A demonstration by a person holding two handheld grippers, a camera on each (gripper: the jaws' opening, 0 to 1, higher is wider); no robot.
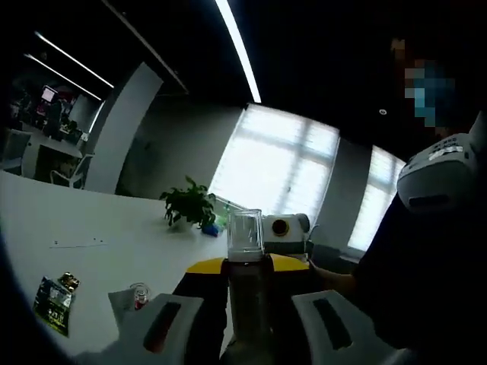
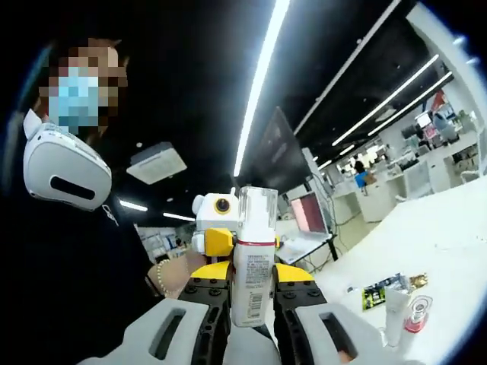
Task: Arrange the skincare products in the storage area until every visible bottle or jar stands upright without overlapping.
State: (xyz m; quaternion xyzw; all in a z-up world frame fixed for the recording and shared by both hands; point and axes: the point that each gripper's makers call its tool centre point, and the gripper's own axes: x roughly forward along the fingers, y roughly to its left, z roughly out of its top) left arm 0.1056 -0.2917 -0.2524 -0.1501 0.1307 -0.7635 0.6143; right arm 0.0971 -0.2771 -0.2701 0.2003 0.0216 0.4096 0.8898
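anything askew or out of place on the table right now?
Yes. A white tube and a small red-capped jar sit loose on the white table beside a green sachet, not in any storage area. Both grippers hold one clear-capped bottle in mid-air, above the table.

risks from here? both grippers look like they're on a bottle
1. The bottle with the clear cap sits upright between the right gripper, raised well off the white table; a slip would drop it.
2. The left gripper closes on the same kind of bottle; if both grip one bottle, uneven pulling may twist it loose.
3. A small tube stands near the table edge, easy to knock.
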